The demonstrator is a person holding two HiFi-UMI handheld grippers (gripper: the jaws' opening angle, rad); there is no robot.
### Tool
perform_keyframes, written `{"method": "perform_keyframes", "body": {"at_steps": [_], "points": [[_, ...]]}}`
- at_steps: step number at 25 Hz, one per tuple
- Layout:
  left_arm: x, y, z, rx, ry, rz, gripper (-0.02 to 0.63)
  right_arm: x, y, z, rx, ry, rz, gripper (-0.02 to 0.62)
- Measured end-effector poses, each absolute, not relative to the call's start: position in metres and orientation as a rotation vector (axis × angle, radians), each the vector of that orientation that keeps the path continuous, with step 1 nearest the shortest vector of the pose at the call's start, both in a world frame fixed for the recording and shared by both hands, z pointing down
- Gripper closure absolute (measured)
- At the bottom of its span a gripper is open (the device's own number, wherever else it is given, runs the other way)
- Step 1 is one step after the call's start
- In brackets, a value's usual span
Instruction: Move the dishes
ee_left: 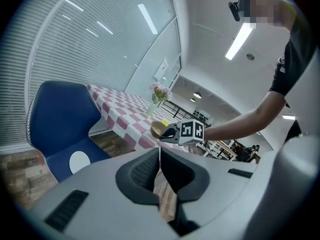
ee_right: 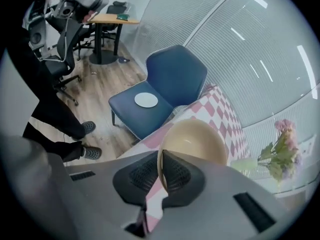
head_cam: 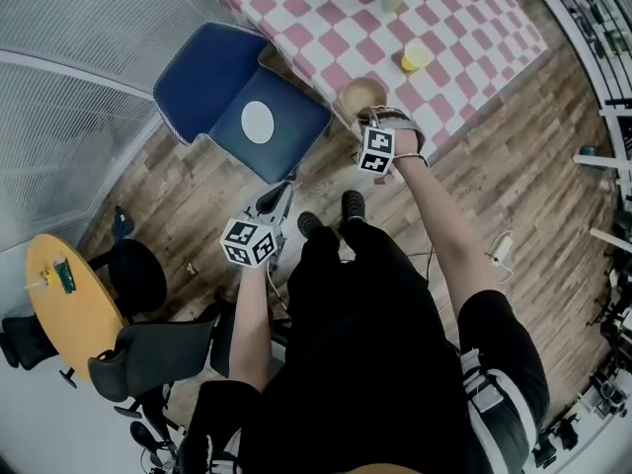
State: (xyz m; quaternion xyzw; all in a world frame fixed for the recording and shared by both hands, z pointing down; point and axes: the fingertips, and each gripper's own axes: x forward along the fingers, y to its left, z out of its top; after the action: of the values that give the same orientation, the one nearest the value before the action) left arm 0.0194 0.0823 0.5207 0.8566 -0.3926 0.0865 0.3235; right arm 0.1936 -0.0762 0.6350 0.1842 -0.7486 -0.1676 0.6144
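Where the checked table (head_cam: 474, 28) ends, wood floor (head_cam: 188, 196) begins.

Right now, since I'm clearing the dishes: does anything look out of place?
Yes: a white plate lies on the seat of the blue chair, not on the checked table where the yellow cup stands. The right tongs grip a beige bowl by its rim; nothing looks spilled or broken.

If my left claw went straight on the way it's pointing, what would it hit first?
Probably the hanging edge of the checked tablecloth, just under the bowl that the right claw grips. The blue chair lies off to the left. Depth is unclear.
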Motion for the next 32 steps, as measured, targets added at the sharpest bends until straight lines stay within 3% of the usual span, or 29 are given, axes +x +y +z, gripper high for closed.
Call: {"method": "perform_keyframes", "body": {"at_steps": [19, 32], "points": [[0.149, 0.055, 0.518, 2.305, -0.950, 0.309, 0.577, 0.372, -0.068, 0.650, 0.511, -1.666, -0.265, 0.571], [0.175, 0.053, 0.520, 2.276, -0.998, 0.320, 0.578, 0.415, -0.091, 0.658, 0.515, -1.642, -0.259, 0.571]]}}
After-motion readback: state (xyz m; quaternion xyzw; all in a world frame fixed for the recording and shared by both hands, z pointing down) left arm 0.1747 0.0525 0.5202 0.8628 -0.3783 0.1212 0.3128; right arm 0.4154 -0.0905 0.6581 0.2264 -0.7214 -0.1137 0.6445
